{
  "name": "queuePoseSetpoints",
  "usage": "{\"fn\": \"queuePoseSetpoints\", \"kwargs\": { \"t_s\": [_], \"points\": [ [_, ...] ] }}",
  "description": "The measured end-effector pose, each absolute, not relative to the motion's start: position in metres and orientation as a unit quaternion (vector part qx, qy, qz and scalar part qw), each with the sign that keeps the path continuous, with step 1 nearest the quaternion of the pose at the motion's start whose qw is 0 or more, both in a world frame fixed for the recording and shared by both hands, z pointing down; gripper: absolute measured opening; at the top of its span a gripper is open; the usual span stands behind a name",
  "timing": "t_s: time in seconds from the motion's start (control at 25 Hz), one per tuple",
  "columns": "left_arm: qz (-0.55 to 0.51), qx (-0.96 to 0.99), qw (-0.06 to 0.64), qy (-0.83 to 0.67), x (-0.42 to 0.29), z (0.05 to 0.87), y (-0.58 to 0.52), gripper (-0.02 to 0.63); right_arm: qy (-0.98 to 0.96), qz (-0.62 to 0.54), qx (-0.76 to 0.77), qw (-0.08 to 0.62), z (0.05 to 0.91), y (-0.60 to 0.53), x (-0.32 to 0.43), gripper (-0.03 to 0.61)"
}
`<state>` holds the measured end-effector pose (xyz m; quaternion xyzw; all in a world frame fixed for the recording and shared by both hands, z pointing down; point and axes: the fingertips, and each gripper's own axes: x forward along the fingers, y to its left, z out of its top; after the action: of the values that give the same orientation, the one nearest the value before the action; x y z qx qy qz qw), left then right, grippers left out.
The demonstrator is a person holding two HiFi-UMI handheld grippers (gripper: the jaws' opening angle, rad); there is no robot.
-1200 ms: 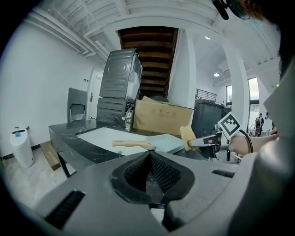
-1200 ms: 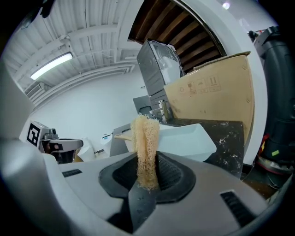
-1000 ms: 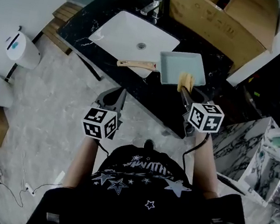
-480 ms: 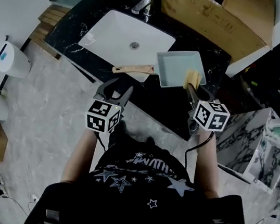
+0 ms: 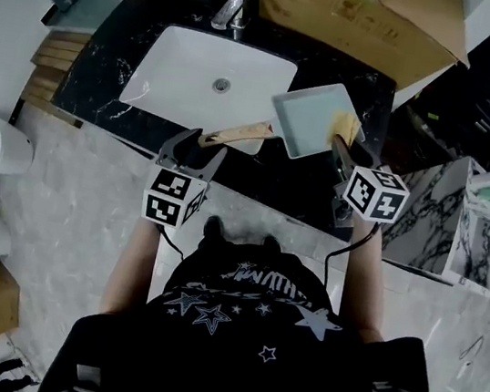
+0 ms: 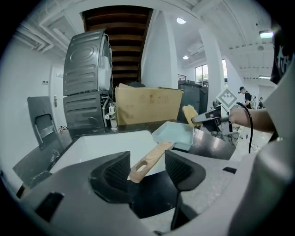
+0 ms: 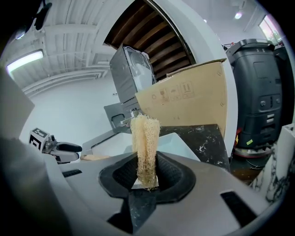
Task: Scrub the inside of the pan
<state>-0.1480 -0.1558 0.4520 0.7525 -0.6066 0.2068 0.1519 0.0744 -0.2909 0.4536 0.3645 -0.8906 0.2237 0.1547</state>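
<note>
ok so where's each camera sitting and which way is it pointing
Head view: on the person's head, looking steeply down at sink, pan, left gripper, right gripper, torso, forearms.
Left gripper view: rides the left gripper, facing the pan's wooden handle, whose end sits between jaws that have just been opening.
Right gripper view: rides the right gripper, facing the loofah it clamps.
Shared: all three show the pan.

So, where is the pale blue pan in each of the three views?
Head view: the pan is upper centre, right of the sink.
Left gripper view: the pan is at centre, right of the sink.
Right gripper view: centre, behind the loofah.
Shared landmark: the cardboard box behind the pan.
</note>
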Motion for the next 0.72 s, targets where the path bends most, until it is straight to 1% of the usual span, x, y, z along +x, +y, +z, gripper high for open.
{"fn": "queuePoseSetpoints", "kwargs": {
  "t_s": [0.16,0.28,0.6,0.72],
  "points": [
    [0.227,0.783,0.158,-0.557,-0.152,0.463,-0.159,0.247,-0.879,0.231,0.387,0.158,0.459,-0.288,0.070,0.091],
    [0.238,0.799,0.155,-0.530,-0.153,0.470,-0.166,0.261,-0.871,0.235,0.401,0.156,0.459,-0.286,0.065,0.091],
    [0.260,0.836,0.146,-0.461,-0.146,0.485,-0.176,0.261,-0.849,0.235,0.444,0.163,0.460,-0.280,0.069,0.091],
    [0.261,0.844,0.147,-0.444,-0.146,0.488,-0.179,0.252,-0.842,0.237,0.456,0.163,0.459,-0.277,0.069,0.091]
  ]
}}
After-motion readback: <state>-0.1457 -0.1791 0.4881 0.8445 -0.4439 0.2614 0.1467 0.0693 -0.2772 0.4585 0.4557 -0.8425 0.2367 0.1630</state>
